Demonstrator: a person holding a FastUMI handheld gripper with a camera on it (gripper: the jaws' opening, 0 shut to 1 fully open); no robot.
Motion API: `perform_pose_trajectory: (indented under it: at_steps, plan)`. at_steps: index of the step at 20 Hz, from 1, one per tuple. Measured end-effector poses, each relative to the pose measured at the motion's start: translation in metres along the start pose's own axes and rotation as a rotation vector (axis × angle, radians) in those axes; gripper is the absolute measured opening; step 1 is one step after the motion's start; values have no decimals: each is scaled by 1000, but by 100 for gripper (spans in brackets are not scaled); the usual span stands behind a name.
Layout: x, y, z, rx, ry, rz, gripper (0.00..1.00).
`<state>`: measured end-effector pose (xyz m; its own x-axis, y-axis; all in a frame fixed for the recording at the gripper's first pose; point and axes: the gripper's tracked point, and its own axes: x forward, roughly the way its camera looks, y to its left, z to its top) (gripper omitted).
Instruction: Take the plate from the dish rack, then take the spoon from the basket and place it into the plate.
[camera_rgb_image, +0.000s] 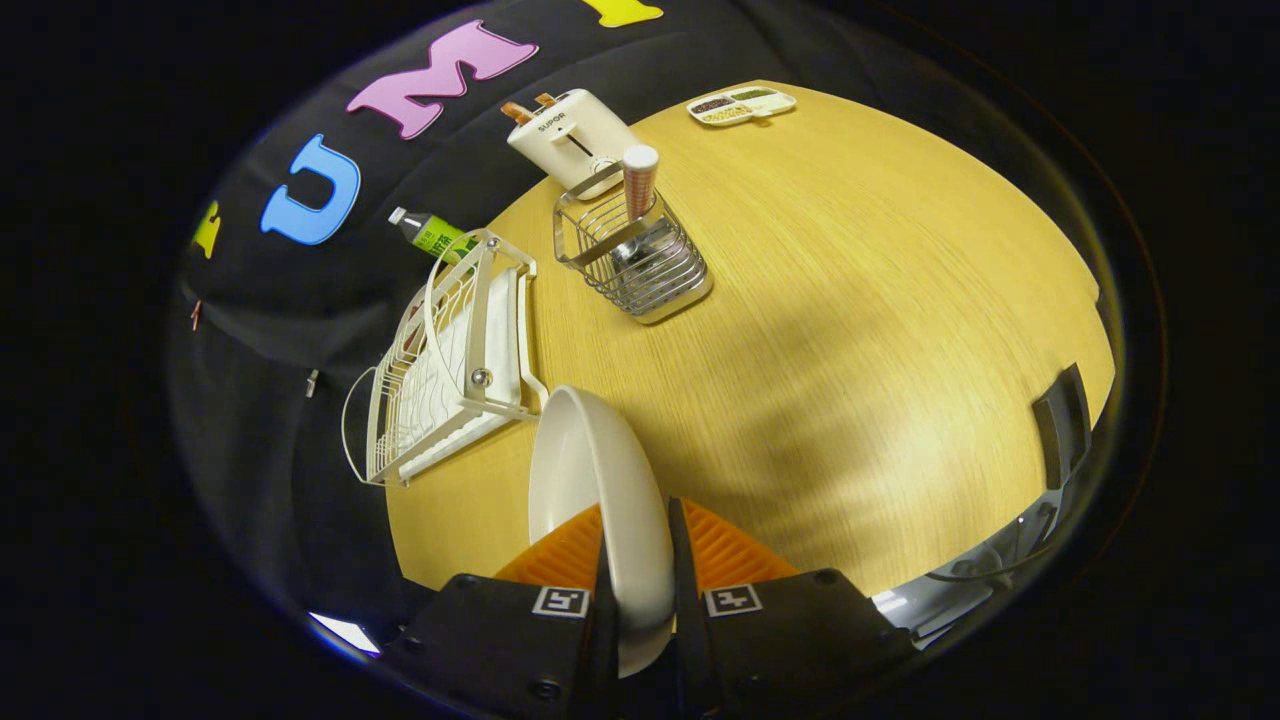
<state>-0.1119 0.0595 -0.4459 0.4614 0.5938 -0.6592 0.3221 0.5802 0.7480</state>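
Gripper view: my gripper (637, 590) is clamped on the rim of the white plate (590, 480), held edge-up above the near worktop (850, 350), clear of the dish rack (450, 360) at left, with the spoon's basket (630, 255) farther ahead.

From my remote seat: the plate (600, 490) stands on edge between my gripper (638, 560) fingers, over the table (850, 300). Beyond it to the left lies the dish rack (450, 360), a bottle (432, 234) behind that. Right of the rack stands the basket (632, 262), a toaster (572, 136) behind it, a divided tray (741, 104) farther right.
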Motion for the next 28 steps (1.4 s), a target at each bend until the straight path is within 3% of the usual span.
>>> perform_pose_trajectory:
  at_steps: [4, 10, 13, 19, 23, 28]
  plan:
    - [7, -14, 8, 15, -18, -42, 29]
    - [-5, -33, 30, 25, -72, -92, 47]
    - [-19, -31, 51, -41, -137, -94, 59]
    - [-61, 0, 104, -235, -285, -51, 70]
    - [-78, 25, 144, -447, -351, -46, 69]
    - [-51, 21, 160, -498, -298, -83, 70]
